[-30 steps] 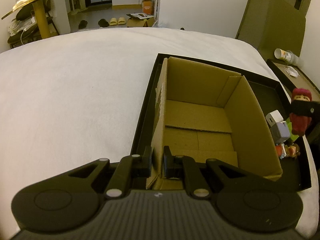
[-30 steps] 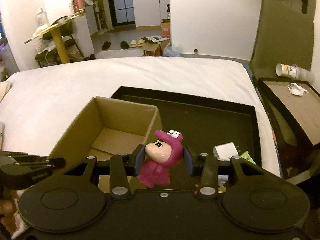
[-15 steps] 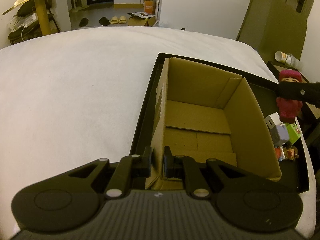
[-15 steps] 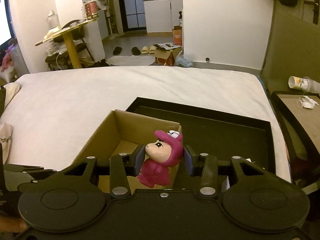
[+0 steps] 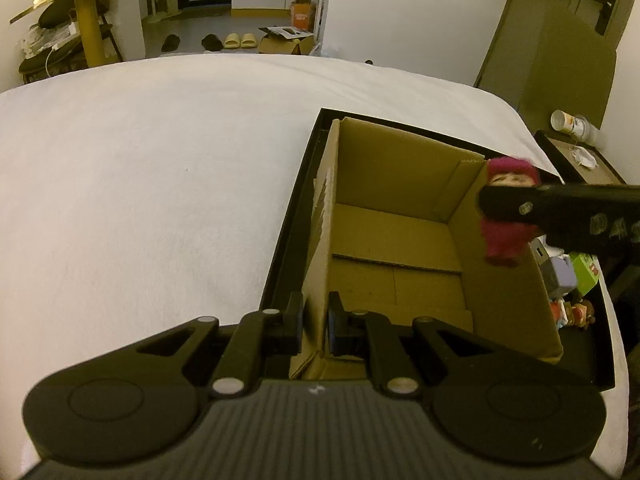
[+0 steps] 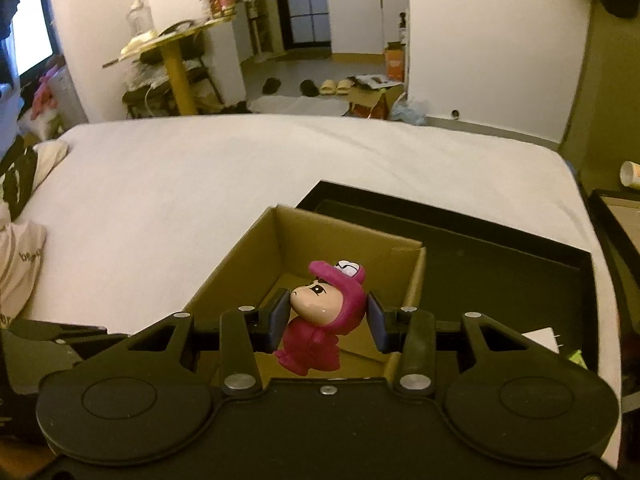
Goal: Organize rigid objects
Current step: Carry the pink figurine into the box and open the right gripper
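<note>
1. So the right gripper [image 6: 327, 322] is clamped on the pink figurine [image 6: 320, 318], pads squeezing its head from both sides, and it hangs in the air right over the right-hand wall of the cardboard box [image 5: 400, 248]. The box looks empty inside.
2. The left gripper [image 5: 314, 322] is pinched together on the box's near wall, so it's holding the box steady in the black tray [image 5: 288, 232] on the bed [image 5: 160, 180].
3. If I'm doing this step: carry the figurine further in until it's clear of the wall, lower it close to the box floor, then let go. Dropping from up high probably tips or bounces it, since it's hard plastic with a big head.
4. Keep the left grip on; cardboard that light would likely slide if bumped.
5. More small toys [image 5: 568, 280] sit in the tray just beside the box, so I'd guess those come after.
6. Writing: there's raised lettering on the right gripper's side in the left view, too blurred to read. No brand I can make out anywhere else.
</note>
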Demonstrator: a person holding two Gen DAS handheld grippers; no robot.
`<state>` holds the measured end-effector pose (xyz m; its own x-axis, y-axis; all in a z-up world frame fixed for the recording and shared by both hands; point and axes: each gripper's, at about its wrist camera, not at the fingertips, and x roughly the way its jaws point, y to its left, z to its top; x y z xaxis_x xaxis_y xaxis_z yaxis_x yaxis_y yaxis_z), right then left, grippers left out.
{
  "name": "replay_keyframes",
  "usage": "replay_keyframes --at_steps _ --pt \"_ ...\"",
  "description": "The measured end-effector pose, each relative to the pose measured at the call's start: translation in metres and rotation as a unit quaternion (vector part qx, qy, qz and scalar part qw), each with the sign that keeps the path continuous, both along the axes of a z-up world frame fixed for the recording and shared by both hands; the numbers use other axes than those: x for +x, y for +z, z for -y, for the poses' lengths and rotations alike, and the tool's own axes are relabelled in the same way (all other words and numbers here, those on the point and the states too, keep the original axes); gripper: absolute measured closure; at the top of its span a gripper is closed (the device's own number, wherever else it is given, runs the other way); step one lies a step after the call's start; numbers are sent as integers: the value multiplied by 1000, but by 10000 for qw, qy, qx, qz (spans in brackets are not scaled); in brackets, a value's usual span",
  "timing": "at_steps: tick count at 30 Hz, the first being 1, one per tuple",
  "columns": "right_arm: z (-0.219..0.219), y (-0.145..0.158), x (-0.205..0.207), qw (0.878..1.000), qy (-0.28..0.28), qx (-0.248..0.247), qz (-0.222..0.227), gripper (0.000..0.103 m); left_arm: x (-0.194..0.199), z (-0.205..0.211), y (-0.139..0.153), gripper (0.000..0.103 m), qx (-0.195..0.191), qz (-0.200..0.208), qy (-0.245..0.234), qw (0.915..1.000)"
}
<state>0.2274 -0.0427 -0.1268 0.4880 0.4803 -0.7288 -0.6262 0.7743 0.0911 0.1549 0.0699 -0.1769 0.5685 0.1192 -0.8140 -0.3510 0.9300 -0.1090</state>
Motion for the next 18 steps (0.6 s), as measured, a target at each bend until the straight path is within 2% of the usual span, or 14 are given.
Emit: replay_keyframes --at_steps 12,18 --pt "-24 -24 -3 9987 365 -264 -218 61 0 -6 0 92 -136 -22 71 9999" --pt "-36 -25 -8 9960 708 -542 -55 61 3 -7 0 92 -166 -41 37 9998"
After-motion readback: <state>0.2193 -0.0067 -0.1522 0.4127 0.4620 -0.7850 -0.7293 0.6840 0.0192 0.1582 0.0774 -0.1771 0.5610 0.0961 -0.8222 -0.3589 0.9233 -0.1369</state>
